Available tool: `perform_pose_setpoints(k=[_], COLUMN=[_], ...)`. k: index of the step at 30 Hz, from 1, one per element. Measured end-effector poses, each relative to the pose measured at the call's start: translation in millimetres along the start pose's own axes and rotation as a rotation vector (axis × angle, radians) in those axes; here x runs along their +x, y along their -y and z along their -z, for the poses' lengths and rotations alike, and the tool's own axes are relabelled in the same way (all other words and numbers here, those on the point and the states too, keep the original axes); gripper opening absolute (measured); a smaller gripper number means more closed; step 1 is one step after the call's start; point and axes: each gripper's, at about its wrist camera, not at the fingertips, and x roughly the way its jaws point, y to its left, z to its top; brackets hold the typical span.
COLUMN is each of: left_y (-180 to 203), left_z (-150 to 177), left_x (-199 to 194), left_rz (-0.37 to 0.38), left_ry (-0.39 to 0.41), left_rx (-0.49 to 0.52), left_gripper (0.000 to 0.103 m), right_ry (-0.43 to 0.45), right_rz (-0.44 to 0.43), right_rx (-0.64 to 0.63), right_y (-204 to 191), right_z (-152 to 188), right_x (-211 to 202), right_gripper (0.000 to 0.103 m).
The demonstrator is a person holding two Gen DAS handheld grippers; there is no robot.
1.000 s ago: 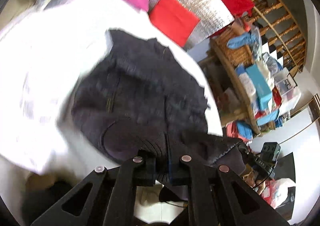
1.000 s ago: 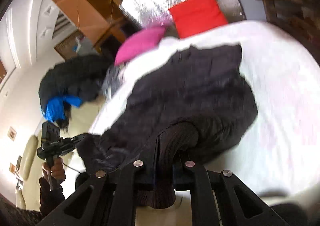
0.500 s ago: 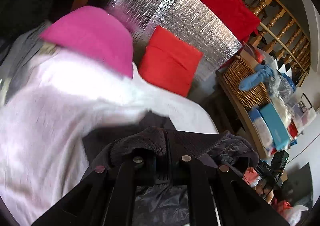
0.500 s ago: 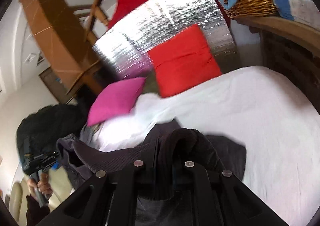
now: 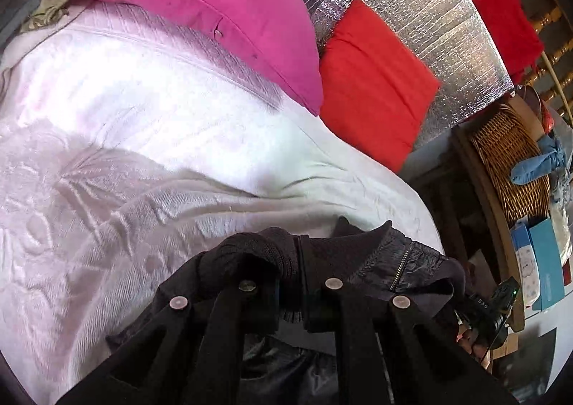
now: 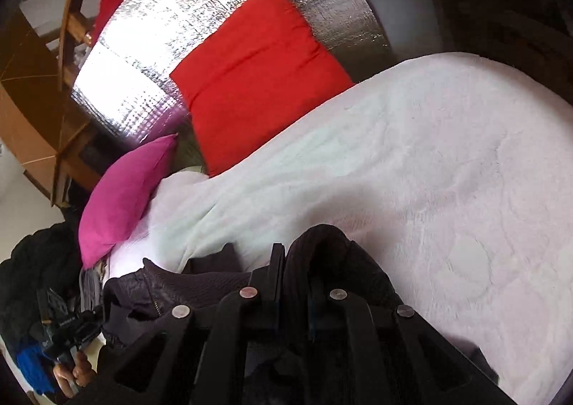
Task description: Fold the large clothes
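A dark jacket with a ribbed hem and a zipper (image 5: 361,258) hangs stretched between my two grippers above the white bed cover (image 5: 150,139). My left gripper (image 5: 299,261) is shut on a ribbed edge of the jacket. My right gripper (image 6: 295,272) is shut on another ribbed edge of the jacket (image 6: 200,286). Most of the jacket hangs below the fingers, hidden from both views. The right gripper shows at the left wrist view's right edge (image 5: 490,308); the left gripper shows at the right wrist view's lower left (image 6: 68,329).
A pink pillow (image 5: 200,0) and a red cushion (image 5: 372,86) lean against a silver foil panel (image 5: 422,10) at the bed's head. A wooden shelf with a wicker basket (image 5: 508,161) and boxes stands to the right. Dark clothes (image 6: 39,268) are piled left of the bed.
Both grippers have lifted the jacket's edge off the bed and carried it toward the pillows. The jacket no longer lies spread on the cover in view.
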Motion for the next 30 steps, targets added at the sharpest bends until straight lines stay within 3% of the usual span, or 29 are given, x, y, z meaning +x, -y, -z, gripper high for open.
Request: perform_pose_setpoints(k=[10, 14, 15, 16, 17, 18, 19, 20, 22, 26, 30], left_y=[-2, -7, -8, -9, -10, -8, -5, 0, 11, 22, 17], left_z=[-3, 4, 5, 7, 8, 11, 14, 18, 27, 68, 141], left_x=[28, 41, 39, 33, 28, 13, -2, -20, -51, -100, -146], left_rz=[-0.021, -0.060, -0.059, -0.049, -0.041, -0.032, -0.041, -0.059, -0.081, -0.048, -0.048], left_ry=[0.032, -0.020, -0.034, -0.051, -0.055, -0.030, 0.019, 0.075, 0.119, 0.127, 0.163], left_rx=[0.024, -0.002, -0.025, -0.064, -0.083, -0.101, -0.096, -0.077, -0.029, -0.028, -0.109], left_gripper=[0.009, 0.011, 0.015, 0.021, 0.044, 0.071, 0.078, 0.083, 0.083, 0.084, 0.086], right_ry=[0.015, -0.049, -0.055, -0.057, -0.051, -0.039, -0.013, 0.054, 0.120, 0.131, 0.132], right_rz=[0.024, -0.054, -0.083, -0.112, -0.133, -0.147, -0.164, -0.189, -0.209, -0.216, -0.205], right_rx=[0.013, 0.124, 0.151, 0.171, 0.185, 0.194, 0.207, 0.219, 0.216, 0.208, 0.232], right_y=[11, 30, 33, 35, 35, 35, 37, 39, 41, 46, 61], right_z=[-4, -4, -3, -3, -3, -2, 0, 3, 9, 31, 71], right_x=[18, 24, 20, 14, 5, -4, -18, -42, -79, -135, -187], right_gripper=[0.009, 0.013, 0.019, 0.031, 0.043, 0.081, 0.091, 0.091, 0.091, 0.091, 0.091])
